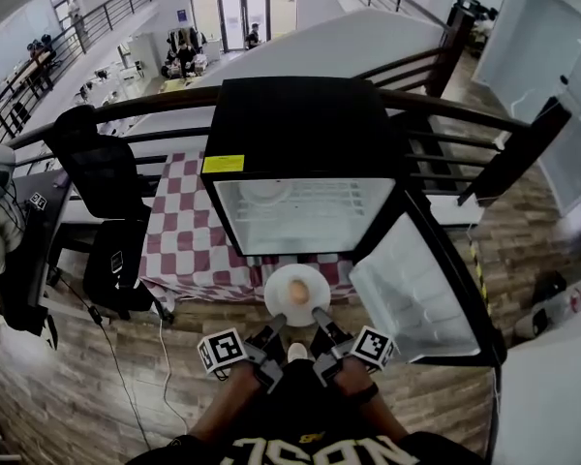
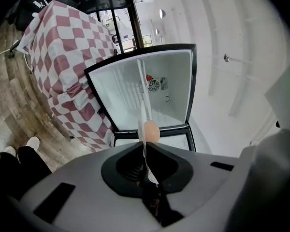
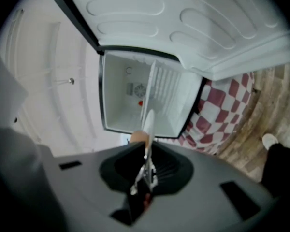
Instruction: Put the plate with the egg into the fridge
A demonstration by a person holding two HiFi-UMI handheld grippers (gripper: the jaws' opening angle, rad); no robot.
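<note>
A white plate (image 1: 296, 296) carrying a brown egg (image 1: 298, 290) hangs in front of the open black fridge (image 1: 305, 153), just below its lit compartment. My left gripper (image 1: 277, 322) is shut on the plate's near left rim and my right gripper (image 1: 321, 316) on its near right rim. In the left gripper view the plate (image 2: 143, 122) shows edge-on between the jaws of the left gripper (image 2: 145, 151), with the egg (image 2: 151, 131) beside it. The right gripper view has the plate (image 3: 148, 121) edge-on in the right gripper (image 3: 147, 151), the egg (image 3: 138, 137) and the fridge interior (image 3: 135, 93) behind.
The fridge door (image 1: 416, 284) swings open to the right. The fridge stands on a table with a red-and-white checked cloth (image 1: 186, 231). A white dish (image 1: 266, 190) lies on the wire shelf inside. Black chairs (image 1: 102, 172) stand at the left, a railing (image 1: 445, 105) behind.
</note>
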